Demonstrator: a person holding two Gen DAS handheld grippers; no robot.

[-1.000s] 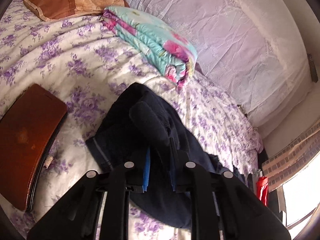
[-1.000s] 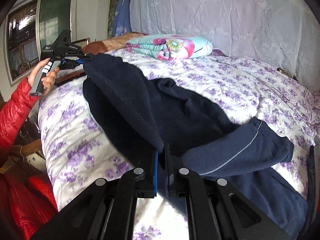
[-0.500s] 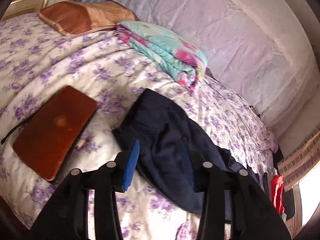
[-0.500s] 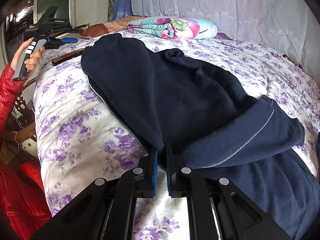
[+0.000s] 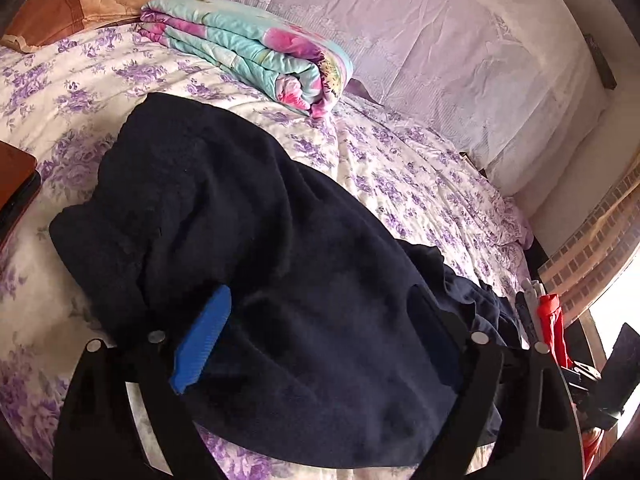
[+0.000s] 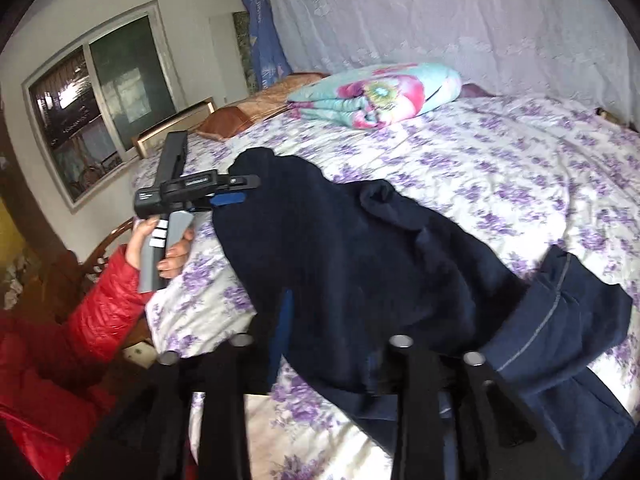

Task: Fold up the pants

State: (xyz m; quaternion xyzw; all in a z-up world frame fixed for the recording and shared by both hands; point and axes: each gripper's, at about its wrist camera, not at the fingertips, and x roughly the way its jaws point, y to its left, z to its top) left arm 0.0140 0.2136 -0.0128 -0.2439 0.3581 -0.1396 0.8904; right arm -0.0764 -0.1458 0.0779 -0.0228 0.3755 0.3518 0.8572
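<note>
Dark navy fleece pants (image 5: 280, 248) lie across the purple-flowered bed sheet (image 5: 400, 168), folded over lengthwise, with a turned cuff at the right in the right wrist view (image 6: 560, 320). My left gripper (image 5: 316, 332) is open, its jaws wide apart low over the pants' near end. It also shows from outside in the right wrist view (image 6: 236, 192), at the pants' far left end. My right gripper (image 6: 324, 340) is open, its jaws apart over the pants' near edge (image 6: 360, 272).
A folded turquoise floral quilt (image 5: 248, 48) and a brown pillow (image 5: 76, 8) lie at the head of the bed. A brown board (image 5: 16, 176) lies at the left bed edge. A window (image 6: 100, 100) and a wooden chair (image 6: 108, 248) stand left of the bed.
Both grippers have let go of the pants and opened wide. The lifted pant fold has dropped flat onto the bed. The left gripper has come back down close over the cloth.
</note>
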